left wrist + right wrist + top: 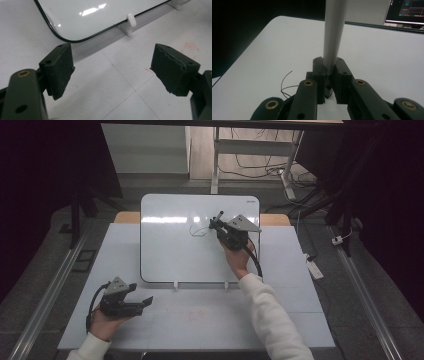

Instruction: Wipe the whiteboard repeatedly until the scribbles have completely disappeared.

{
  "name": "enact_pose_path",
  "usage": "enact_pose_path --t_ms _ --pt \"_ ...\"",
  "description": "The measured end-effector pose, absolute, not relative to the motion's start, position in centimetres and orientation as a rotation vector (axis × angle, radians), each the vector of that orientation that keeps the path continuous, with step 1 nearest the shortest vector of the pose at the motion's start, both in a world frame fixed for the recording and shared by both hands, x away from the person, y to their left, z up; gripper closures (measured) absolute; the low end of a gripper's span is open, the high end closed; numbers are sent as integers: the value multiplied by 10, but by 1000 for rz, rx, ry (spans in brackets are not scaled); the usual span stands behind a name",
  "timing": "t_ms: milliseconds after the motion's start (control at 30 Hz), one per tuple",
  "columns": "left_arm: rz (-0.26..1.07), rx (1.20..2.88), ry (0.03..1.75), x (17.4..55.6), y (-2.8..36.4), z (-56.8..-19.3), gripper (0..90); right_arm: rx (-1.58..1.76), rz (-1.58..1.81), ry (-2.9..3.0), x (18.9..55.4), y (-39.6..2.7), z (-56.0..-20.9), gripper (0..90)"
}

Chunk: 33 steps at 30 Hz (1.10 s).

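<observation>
Grey round marker pen stands squeezed between the two black jaws of the right gripper, which is clenched tight on it. From the high view, that right gripper is over the white shiny board with the dark rim, and the pen is just a small dark stick there, with its tip close to a thin black scribble. The right gripper view shows the scribble as curved lines just beside the jaws, but the pen's tip is hidden behind them, so you cannot tell if it touches the board.

Down on the white desk, the left gripper sits low near the person's side, well apart from the pen. The left gripper view shows its jaws wide apart with nothing between them, and the board's round corner with a small white clip at its edge. Faint red marks on the desk are hard to make out. The top of the pen is cut off in the right gripper view.
</observation>
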State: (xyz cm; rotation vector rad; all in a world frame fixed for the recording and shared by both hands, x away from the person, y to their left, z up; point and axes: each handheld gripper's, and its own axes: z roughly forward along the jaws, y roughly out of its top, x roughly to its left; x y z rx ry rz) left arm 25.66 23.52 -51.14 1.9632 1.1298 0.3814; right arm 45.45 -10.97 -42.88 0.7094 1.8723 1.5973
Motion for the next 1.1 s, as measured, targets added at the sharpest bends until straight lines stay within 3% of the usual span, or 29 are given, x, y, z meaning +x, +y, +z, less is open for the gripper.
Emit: enact_pose_path --t_ms 200,400,1100 --pt "385 1962 1127 256 235 -511 188 629 1551 1959 444 -97 -436 809" --pt "386 1961 1127 255 235 -510 189 709 1592 1890 455 -102 -429 809" --pt "391 1956 1133 255 238 -511 188 626 1625 1942 460 -50 -428 809"
